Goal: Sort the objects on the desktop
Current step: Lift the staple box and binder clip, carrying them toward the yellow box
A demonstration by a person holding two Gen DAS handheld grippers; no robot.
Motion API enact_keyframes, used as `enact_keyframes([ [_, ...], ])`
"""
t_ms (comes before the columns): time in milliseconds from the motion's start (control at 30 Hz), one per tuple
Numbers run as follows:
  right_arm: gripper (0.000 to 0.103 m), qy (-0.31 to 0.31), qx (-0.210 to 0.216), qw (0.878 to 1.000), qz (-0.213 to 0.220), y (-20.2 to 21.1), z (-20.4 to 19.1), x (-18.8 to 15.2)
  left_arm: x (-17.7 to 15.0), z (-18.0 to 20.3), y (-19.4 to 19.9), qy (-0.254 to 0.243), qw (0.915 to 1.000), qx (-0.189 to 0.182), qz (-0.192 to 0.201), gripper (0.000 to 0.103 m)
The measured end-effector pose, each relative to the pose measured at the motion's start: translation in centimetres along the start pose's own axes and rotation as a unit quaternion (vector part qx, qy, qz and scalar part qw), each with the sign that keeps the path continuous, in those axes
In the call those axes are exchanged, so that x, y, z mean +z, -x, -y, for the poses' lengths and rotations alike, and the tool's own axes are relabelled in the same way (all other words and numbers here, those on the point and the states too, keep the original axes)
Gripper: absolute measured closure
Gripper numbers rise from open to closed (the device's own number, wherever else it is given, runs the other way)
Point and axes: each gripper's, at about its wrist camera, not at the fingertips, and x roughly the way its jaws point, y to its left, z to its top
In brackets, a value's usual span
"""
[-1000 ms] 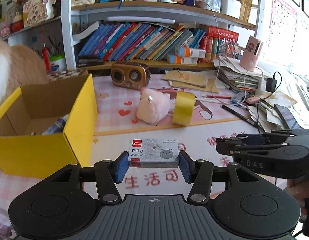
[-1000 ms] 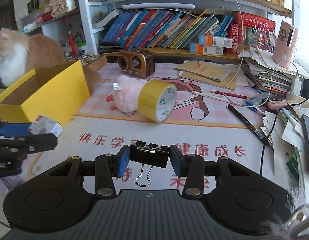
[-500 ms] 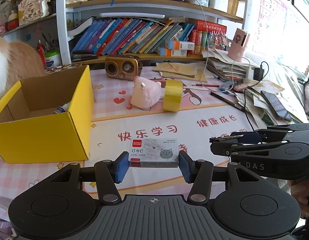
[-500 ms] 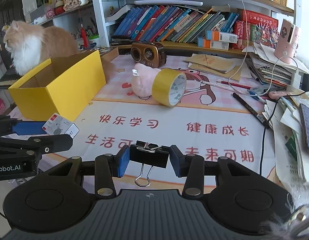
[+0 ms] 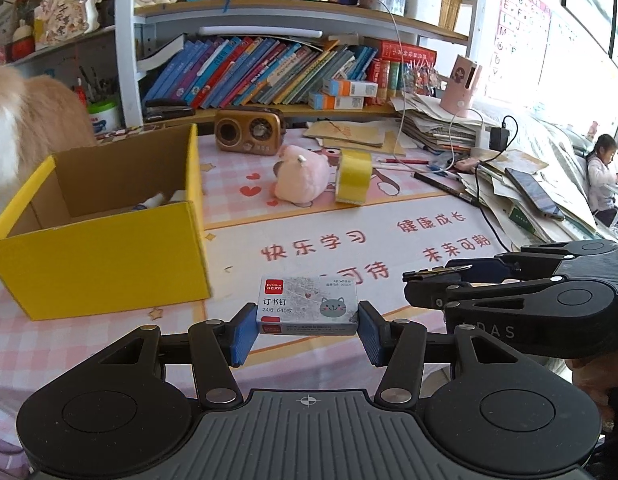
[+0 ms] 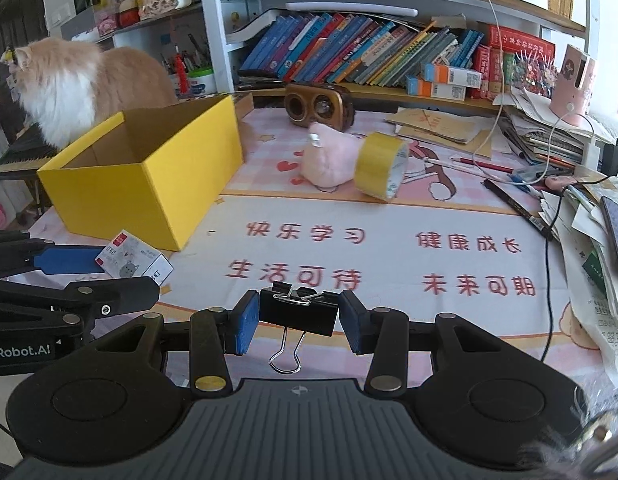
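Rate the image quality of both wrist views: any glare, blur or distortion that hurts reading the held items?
Left wrist view: window at right is blown out, but the staple box in the left gripper is sharp, its print legible; shelves bow from fisheye. Right wrist view: evenly lit, the binder clip in the right gripper is crisp; the cat is slightly soft.

White bookshelf [image 5: 269, 76] w/ books behind desk, bright window [image 5: 589, 8] at right.

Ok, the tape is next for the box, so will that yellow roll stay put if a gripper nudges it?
Probably not: the yellow tape roll stands on its edge, so it may roll. It touches the pink plush, which might block that side.
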Motion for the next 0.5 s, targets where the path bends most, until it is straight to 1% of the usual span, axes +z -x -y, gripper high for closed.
enact_keyframes([
  [500, 0.062, 0.018, 0.003, 1.0, -0.002, -0.2, -7.8, -0.5, -2.7, -6.2, 3.5, 0.014, 0.9999, -0.004, 0.009, 0.051],
])
